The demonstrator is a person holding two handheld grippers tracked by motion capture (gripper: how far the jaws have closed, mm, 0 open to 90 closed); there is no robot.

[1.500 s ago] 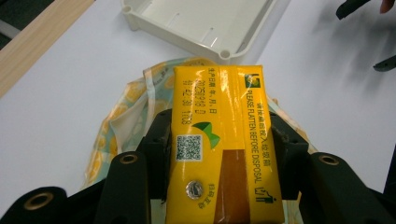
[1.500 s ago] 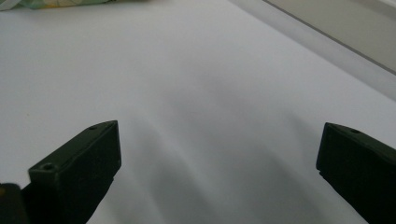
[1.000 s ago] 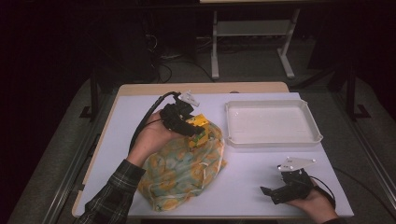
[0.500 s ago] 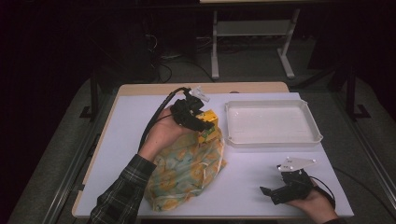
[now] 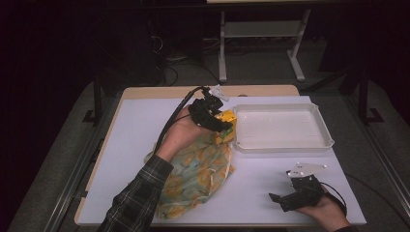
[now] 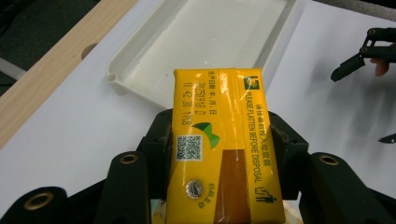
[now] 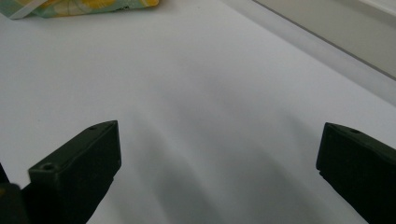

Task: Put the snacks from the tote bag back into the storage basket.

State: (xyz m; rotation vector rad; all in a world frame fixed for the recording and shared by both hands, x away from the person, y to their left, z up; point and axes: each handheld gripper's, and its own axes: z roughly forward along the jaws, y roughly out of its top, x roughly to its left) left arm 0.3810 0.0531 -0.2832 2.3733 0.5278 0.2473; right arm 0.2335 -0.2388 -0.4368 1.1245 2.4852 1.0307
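Left tool (image 6: 219,154): clamps yellow rectangular drink carton (image 6: 223,140) beside white plastic tray (image 5: 283,126), above floral cloth bag (image 5: 198,174). Right tool (image 5: 285,195): jaws wide, near counter's (image 5: 135,125) front edge.

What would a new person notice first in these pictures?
The yellow carton stands out first: the left gripper is shut on it, just beside the white tray at the table's far side. Next comes the flowered bag, lying on the white table under the person's left forearm. The right gripper rests at the near right edge with its jaws open and nothing between them.
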